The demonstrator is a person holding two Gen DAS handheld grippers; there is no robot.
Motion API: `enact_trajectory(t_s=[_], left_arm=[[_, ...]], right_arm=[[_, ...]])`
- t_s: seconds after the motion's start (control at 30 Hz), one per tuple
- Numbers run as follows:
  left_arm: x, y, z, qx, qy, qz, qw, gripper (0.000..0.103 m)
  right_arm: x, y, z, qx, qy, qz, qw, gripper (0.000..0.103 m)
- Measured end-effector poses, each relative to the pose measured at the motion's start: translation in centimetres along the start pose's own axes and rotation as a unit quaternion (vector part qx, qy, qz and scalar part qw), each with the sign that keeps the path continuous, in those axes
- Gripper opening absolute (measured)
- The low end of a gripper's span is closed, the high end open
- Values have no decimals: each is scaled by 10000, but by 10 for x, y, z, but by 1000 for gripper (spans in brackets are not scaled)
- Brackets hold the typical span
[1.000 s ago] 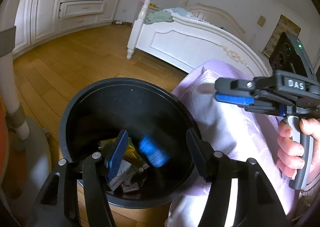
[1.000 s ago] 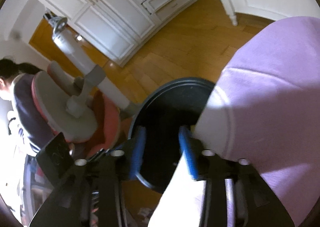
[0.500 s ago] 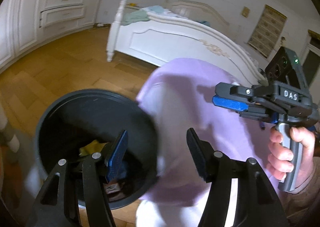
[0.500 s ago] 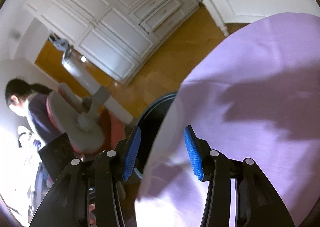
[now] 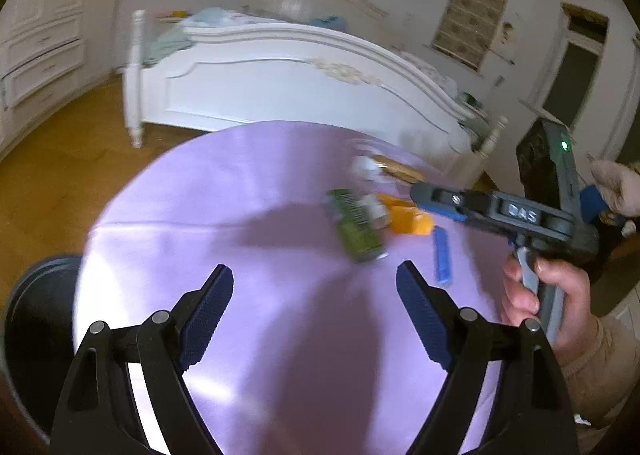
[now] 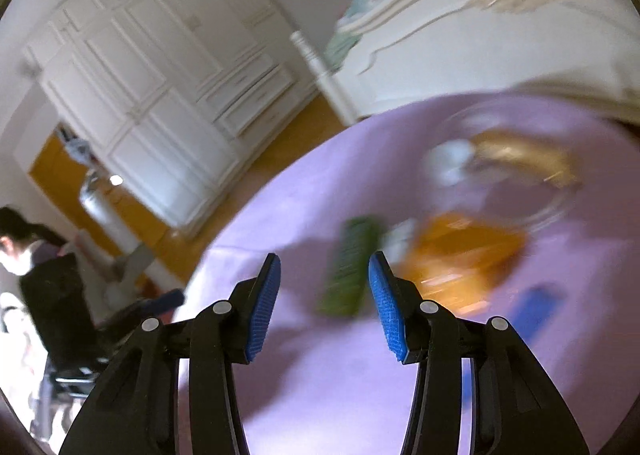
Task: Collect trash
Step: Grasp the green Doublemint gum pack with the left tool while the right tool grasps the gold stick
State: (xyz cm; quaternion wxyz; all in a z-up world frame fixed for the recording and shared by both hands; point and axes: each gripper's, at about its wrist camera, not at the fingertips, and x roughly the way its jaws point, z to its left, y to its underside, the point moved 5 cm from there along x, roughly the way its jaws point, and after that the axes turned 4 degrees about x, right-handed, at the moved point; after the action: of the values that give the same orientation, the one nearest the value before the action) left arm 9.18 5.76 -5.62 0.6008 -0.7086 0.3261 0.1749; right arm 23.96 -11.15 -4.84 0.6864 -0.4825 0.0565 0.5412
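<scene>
Left gripper (image 5: 314, 309), at the lower centre of its view, has just been opening its jaws and carries nothing; the green packet (image 5: 356, 229), orange wrapper (image 5: 410, 219) and blue strip (image 5: 442, 255) lie right of centre on the purple cloth (image 5: 224, 223), bin (image 5: 32, 315) at lower left. Right gripper (image 6: 324, 305) — half-spread, empty — frames the green packet (image 6: 350, 269) in blur. Best slow down, settle over one piece, then close.

Views: both ride your grippers, angled down, close over the lilac table (image 5: 208, 191). Left wrist faces the bed (image 5: 280, 83); right wrist, the wardrobe (image 6: 160, 75). Shared: green packet (image 5: 356, 227) (blurred in both).
</scene>
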Motion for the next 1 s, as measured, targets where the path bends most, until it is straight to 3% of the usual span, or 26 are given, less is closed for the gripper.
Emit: enact_trajectory(t_s=[0.17, 0.3, 0.37, 0.5, 0.7, 0.9, 0.93, 0.97, 1.0], left_arm=[[44, -14, -35, 352, 176, 247, 9989, 83], [73, -18, -42, 464, 57, 466, 9978, 82], [82, -21, -39, 383, -25, 518, 9979, 78], [101, -23, -32, 328, -79, 746, 9966, 60], [114, -24, -27, 298, -176, 862, 9957, 57], [116, -26, -25, 506, -463, 814, 9943, 40], [116, -27, -23, 512, -510, 798, 9942, 38], [117, -27, -22, 511, -499, 780, 9944, 37], [116, -27, -23, 505, -481, 760, 9947, 36]], right_arm=[[-15, -37, -53, -414, 733, -224, 9962, 47], [-4, -54, -75, -771, 1110, -175, 9907, 47], [6, -58, -79, -935, 1200, -120, 9883, 47], [28, -63, -86, -1424, 1323, 22, 9809, 47], [60, -63, -85, -1995, 1410, 342, 9691, 47], [81, -59, -86, -2104, 1470, 798, 9632, 47], [82, -59, -85, -2112, 1472, 796, 9630, 42], [82, -58, -84, -2104, 1427, 808, 9638, 29], [82, -57, -84, -2071, 1378, 813, 9651, 27]])
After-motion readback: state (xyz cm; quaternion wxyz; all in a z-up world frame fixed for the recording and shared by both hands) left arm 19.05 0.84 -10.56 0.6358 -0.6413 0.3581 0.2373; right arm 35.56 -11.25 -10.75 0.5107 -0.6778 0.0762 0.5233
